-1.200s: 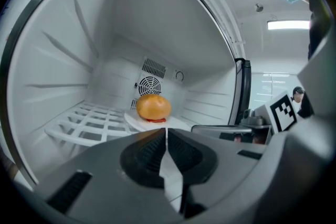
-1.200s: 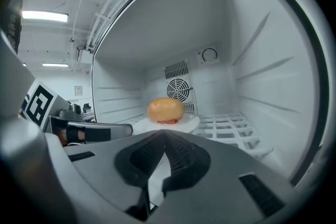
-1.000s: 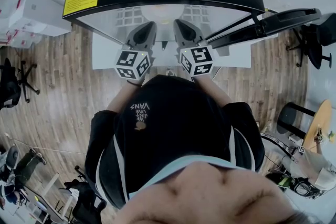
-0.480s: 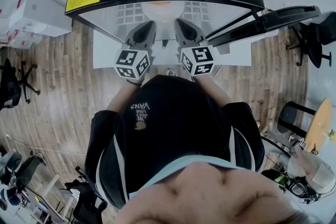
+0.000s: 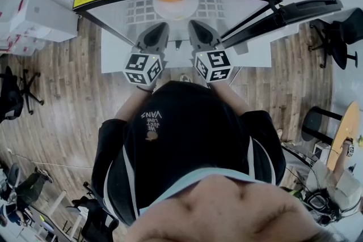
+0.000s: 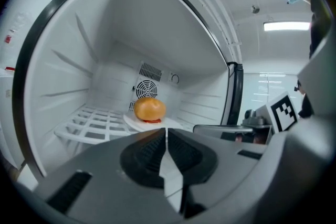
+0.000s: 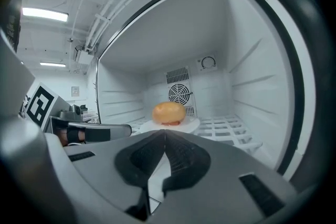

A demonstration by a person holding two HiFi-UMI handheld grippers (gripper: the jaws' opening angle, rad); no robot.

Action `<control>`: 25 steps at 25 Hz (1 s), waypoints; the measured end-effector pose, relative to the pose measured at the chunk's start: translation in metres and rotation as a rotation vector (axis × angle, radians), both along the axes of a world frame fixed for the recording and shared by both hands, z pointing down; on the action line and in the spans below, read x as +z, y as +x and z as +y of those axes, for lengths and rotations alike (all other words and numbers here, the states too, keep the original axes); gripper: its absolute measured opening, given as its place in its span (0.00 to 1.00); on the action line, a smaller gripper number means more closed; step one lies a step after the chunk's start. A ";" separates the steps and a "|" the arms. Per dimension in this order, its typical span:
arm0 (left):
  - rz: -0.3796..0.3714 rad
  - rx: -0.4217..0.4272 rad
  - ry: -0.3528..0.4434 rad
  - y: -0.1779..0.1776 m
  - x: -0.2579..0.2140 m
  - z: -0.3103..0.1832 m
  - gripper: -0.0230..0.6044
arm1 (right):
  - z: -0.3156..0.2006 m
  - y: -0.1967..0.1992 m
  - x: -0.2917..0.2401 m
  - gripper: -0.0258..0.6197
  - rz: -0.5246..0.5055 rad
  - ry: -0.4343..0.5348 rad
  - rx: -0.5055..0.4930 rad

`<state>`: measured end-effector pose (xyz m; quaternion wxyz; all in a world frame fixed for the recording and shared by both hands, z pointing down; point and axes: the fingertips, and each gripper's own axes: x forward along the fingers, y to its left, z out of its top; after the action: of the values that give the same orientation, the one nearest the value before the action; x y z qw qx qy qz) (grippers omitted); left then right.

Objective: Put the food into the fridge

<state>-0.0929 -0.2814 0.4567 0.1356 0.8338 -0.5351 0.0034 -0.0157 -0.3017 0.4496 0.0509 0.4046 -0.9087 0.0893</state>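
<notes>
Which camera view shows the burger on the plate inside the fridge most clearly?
The right gripper view: the burger sits near centre, unobstructed, on its white plate. The left gripper view is nearly as good. The head view gives only a faint orange patch from above.

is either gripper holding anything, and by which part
Nothing is held: left gripper and right gripper are shut on nothing; the burger sits on its plate in the fridge.

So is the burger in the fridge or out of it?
In. The burger sits on a white plate on the wire shelf inside the open fridge.
</notes>
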 end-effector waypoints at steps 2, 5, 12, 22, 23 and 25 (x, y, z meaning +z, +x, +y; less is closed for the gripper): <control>-0.002 0.007 0.002 0.002 -0.001 0.003 0.08 | 0.003 0.001 -0.001 0.06 -0.001 0.002 0.006; -0.001 0.012 0.002 0.003 -0.001 0.009 0.08 | 0.009 0.003 -0.001 0.06 -0.001 0.003 0.012; 0.006 0.022 0.005 0.002 -0.001 0.024 0.08 | 0.025 0.003 -0.001 0.06 0.005 0.000 0.020; 0.009 0.044 0.001 0.002 0.002 0.046 0.08 | 0.050 0.003 0.002 0.06 0.010 -0.003 0.042; 0.008 0.048 0.002 0.003 0.002 0.049 0.08 | 0.053 0.004 0.002 0.06 0.010 -0.003 0.046; 0.008 0.054 0.004 0.004 0.001 0.055 0.08 | 0.059 0.005 0.002 0.06 0.009 -0.003 0.052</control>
<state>-0.0887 -0.2263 0.4580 0.1358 0.8483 -0.5117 0.0027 -0.0103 -0.2428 0.4520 0.0532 0.4285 -0.8975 0.0899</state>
